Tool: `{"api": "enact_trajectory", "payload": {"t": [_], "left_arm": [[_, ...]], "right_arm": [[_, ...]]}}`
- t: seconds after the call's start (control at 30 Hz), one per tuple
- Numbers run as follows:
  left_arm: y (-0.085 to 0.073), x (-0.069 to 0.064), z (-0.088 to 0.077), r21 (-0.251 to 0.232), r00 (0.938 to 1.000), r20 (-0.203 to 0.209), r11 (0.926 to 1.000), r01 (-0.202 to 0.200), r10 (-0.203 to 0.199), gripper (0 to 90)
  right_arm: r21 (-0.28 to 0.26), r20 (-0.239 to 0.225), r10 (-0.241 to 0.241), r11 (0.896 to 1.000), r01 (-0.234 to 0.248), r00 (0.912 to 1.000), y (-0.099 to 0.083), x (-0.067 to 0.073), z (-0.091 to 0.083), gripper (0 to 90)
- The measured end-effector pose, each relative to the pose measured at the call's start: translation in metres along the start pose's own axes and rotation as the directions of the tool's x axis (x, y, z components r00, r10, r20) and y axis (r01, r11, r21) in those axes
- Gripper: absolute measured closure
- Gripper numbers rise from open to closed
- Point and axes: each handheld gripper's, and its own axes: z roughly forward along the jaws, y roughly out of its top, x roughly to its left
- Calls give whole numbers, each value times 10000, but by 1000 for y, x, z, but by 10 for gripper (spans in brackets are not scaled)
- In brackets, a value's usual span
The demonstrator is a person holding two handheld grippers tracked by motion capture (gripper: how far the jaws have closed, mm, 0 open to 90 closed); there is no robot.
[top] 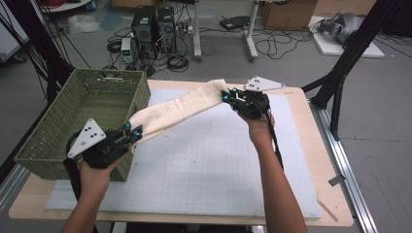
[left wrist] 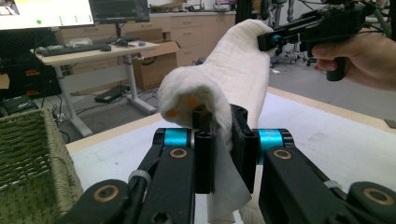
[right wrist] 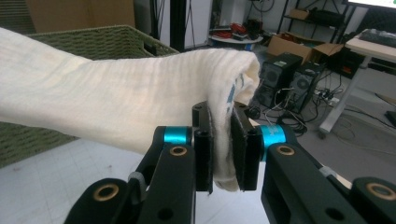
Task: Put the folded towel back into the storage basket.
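While both ends are pinched, the cloth hangs clear of the desk:

Cloth: a cream folded towel (top: 182, 109), stretched in the air between the two hands, above the white desk mat (top: 209, 170).
Long axis: runs from lower left by the basket up to the right, sagging slightly at mid-span.
Left gripper (top: 132, 131): jaws pressed together on the towel's near end, just beside the green wicker basket (top: 53, 141).
Right gripper (top: 228, 96): jaws clamped on the far end, over the desk's middle.
Nearer hand: the left one sits closest to the basket, so lowering the towel in would likely lead from that end.
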Motion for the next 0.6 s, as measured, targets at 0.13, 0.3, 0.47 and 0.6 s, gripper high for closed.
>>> {"api": "enact_trajectory", "payload": {"t": [0.13,0.3,0.47,0.6], "left_arm": [[0,3,-6,24,9997,-218,10000,-54,54,817],[-1,9,-12,-21,9990,-443,10000,32,-33,817],[-3,14,-18,-48,9979,-633,9999,137,-140,817],[-4,17,-25,-123,9967,-779,9997,229,-238,817]], "right_arm": [[-11,-82,-30,10000,30,10000,9,2,14,803],[-43,-87,-131,9999,131,9999,20,6,31,804],[-77,-135,-196,9998,195,9997,30,9,47,804],[-68,-195,-150,9999,148,9997,41,14,66,804]]}}
